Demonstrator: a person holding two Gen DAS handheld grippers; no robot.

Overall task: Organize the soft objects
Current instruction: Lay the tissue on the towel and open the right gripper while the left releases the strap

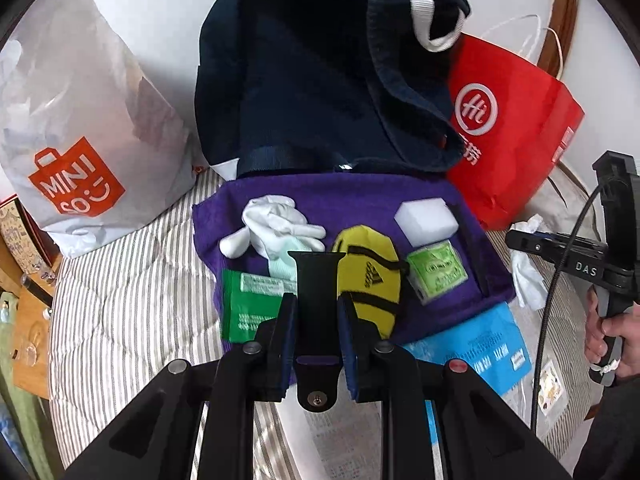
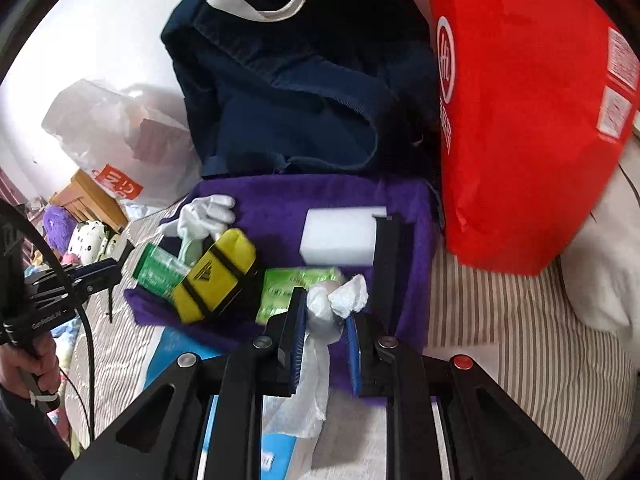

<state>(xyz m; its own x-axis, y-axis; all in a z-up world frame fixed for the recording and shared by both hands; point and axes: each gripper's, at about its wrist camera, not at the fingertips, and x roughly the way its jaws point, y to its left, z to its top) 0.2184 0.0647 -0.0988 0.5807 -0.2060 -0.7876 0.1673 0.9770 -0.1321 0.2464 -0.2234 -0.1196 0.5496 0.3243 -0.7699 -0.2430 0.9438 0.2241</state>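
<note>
Between right tool (image 2: pixel 326 314) pads: tissue (image 2: pixel 340 300).

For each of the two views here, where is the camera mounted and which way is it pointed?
Left wrist: on the left claw, angled down at the purple towel; claw clamps a black strap; the other hand shows at right.
Right wrist: on the right claw, angled down at the towel; claw pinches a crumpled white plastic bag; left claw shows at left.
Shared: towel, yellow pouch, white foam block, navy fabric bag, red paper bag.
</note>
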